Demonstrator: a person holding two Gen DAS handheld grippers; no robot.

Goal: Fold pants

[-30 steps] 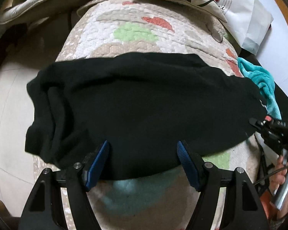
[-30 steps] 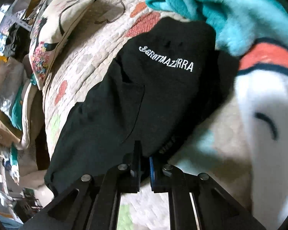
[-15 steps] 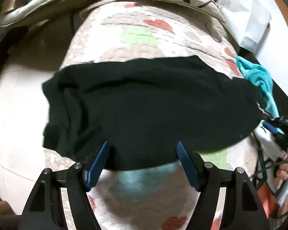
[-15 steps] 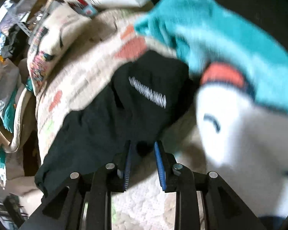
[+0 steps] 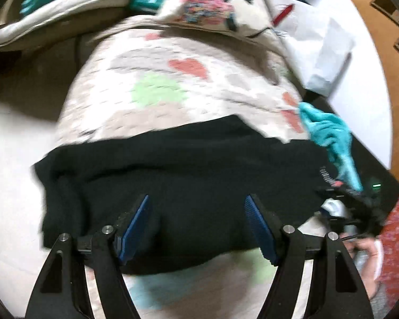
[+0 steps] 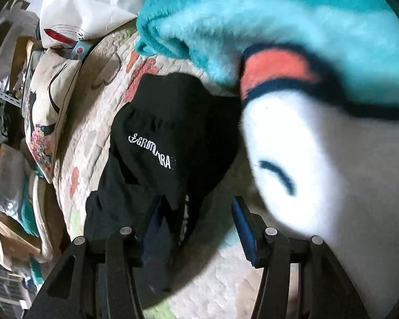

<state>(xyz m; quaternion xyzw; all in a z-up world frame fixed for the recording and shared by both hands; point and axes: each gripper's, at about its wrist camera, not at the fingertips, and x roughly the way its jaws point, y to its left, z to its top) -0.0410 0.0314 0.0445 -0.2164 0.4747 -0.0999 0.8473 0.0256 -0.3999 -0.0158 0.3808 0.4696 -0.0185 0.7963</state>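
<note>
The black pants [image 5: 178, 175] lie folded across a quilted bed cover, stretching left to right in the left wrist view. My left gripper [image 5: 198, 226] is open, its blue pads over the near edge of the pants, holding nothing. In the right wrist view the waist end of the pants [image 6: 167, 138] shows white lettering. My right gripper [image 6: 199, 226] is open, its left pad against the waist corner of the pants, nothing clamped. The right gripper also shows in the left wrist view [image 5: 351, 212] at the pants' right end.
The quilt [image 5: 159, 79] has heart patches. A teal plush blanket [image 6: 266, 21] and a white plush toy [image 6: 319, 172] crowd the right of the waist end. A floral pillow [image 5: 210, 5] and white paper bag [image 5: 314, 40] lie at the bed's far end. Floor lies left of the bed.
My right gripper has opened and let go of the waist corner. The left gripper stayed open and moved forward over the pants' near edge.
</note>
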